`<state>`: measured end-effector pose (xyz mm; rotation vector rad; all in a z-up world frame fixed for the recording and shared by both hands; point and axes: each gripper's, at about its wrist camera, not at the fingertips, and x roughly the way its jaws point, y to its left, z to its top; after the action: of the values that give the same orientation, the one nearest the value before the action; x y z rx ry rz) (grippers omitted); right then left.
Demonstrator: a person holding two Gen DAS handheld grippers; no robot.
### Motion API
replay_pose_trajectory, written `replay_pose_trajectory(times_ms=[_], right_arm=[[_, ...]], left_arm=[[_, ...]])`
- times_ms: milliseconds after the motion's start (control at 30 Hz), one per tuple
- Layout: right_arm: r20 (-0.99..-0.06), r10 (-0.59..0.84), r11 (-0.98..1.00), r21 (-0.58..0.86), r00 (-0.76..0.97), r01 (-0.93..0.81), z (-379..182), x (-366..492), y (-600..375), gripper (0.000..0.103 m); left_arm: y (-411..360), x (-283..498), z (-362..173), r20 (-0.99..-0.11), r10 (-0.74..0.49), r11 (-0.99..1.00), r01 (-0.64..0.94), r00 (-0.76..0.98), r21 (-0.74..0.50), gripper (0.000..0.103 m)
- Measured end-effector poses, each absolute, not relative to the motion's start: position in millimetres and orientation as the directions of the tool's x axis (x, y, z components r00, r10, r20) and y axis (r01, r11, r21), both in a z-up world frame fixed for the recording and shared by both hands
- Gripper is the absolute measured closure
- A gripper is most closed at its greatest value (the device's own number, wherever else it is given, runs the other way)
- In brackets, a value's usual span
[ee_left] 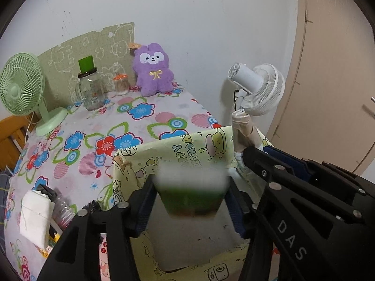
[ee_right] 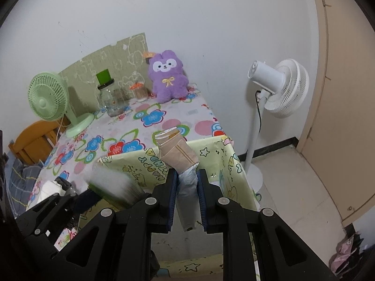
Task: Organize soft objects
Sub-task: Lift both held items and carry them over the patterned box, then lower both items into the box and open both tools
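My left gripper (ee_left: pixel 191 187) is shut on a blurred green and white soft pack (ee_left: pixel 191 193), held above the open yellow cartoon-print box (ee_left: pixel 173 148). The pack also shows in the right wrist view (ee_right: pixel 112 187). My right gripper (ee_right: pixel 186 180) is shut on a rolled beige and white cloth bundle (ee_right: pixel 178 154), held upright over the same box (ee_right: pixel 211 154). The bundle shows in the left wrist view (ee_left: pixel 243 128) at the box's right corner. A purple plush bunny (ee_left: pixel 152 70) sits against the wall at the far end of the table.
The flowered tablecloth (ee_left: pixel 140 117) carries a green desk fan (ee_left: pixel 21 89), a glass jar with a green cup on top (ee_left: pixel 90 89) and a small jar of sticks (ee_left: pixel 120 84). A white standing fan (ee_right: pixel 279 86) is to the right. A white cloth and bottle (ee_left: pixel 37 213) lie at the left.
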<state>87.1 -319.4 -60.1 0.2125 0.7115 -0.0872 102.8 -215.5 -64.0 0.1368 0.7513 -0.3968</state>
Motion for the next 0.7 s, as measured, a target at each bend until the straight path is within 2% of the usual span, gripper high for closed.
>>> replay_pose_trajectory(times_ms=[167, 233, 300, 367, 500, 600, 700], right_arm=[[-0.670, -0.010, 0.972, 0.168, 0.742, 0.165, -64.0, 89.8, -320.9, 0.081], [-0.678, -0.014, 0.971, 0.166, 0.735, 0.171, -65.9, 91.9, -321.9, 0.080], [-0.687, -0.004, 0.971, 0.171, 0.726, 0.167, -68.2, 93.2, -323.0, 0.077], [-0.689, -0.008, 0.971, 0.167, 0.724, 0.170, -68.9, 92.4, -323.1, 0.073], [-0.683, -0.017, 0.971, 0.164, 0.730, 0.176, -66.6, 87.2, -324.0, 0.044], [-0.670, -0.025, 0.971, 0.161, 0.742, 0.178, -63.0, 82.3, -323.5, 0.042], [-0.665, -0.040, 0.971, 0.149, 0.746, 0.185, -59.3, 78.2, -322.8, 0.031]], left_arm=[[-217.7, 103.0, -66.1, -0.698, -0.299, 0.916, 0.402, 0.651, -0.018, 0.029], [-218.2, 103.8, -67.0, -0.703, -0.302, 0.913, 0.407, 0.644, -0.019, 0.028], [-219.2, 103.3, -67.5, -0.704, -0.300, 0.913, 0.408, 0.644, -0.015, 0.025], [-219.0, 102.9, -67.5, -0.702, -0.301, 0.913, 0.408, 0.645, -0.016, 0.018], [-218.2, 101.3, -66.5, -0.698, -0.296, 0.916, 0.401, 0.652, -0.014, 0.013], [-217.6, 98.5, -63.9, -0.692, -0.300, 0.916, 0.402, 0.656, -0.015, 0.010], [-216.8, 95.0, -60.4, -0.687, -0.303, 0.913, 0.408, 0.660, -0.011, 0.008]])
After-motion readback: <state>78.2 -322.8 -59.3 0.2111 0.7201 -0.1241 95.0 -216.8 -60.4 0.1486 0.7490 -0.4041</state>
